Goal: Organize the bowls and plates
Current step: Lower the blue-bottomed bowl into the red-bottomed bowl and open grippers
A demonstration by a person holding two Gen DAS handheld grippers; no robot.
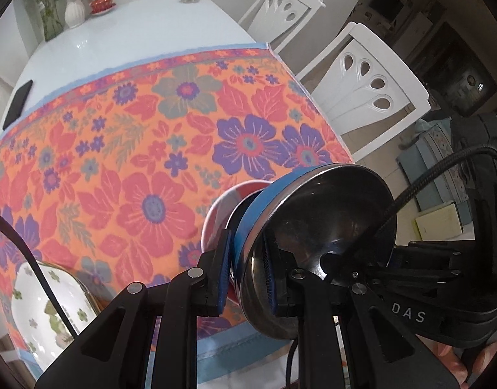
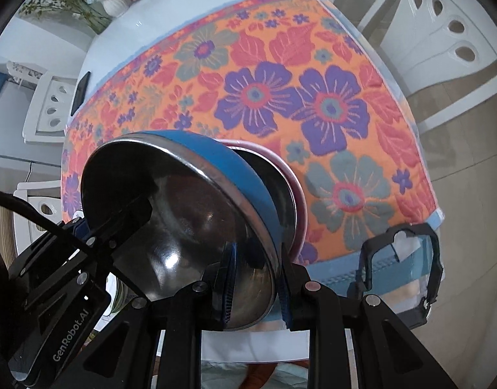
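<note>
A steel bowl with a blue outer band (image 1: 329,214) (image 2: 183,210) sits nested on a darker bowl and a pink-and-white bowl (image 1: 222,207) (image 2: 292,188). The stack hangs tilted over the near part of the floral tablecloth (image 1: 135,162) (image 2: 313,97). My left gripper (image 1: 247,275) is shut on the steel bowl's rim, one pad inside and one outside. My right gripper (image 2: 256,288) is shut on the opposite side of the same rim. Whether the stack touches the cloth is hidden.
A white dish with green flowers (image 1: 47,308) lies at the near left of the cloth. A black phone (image 1: 18,103) (image 2: 80,92) and vases (image 1: 75,11) stand on the bare white table beyond. White chairs (image 1: 365,90) flank the table. A black-framed clear object (image 2: 400,269) sits at the near right edge.
</note>
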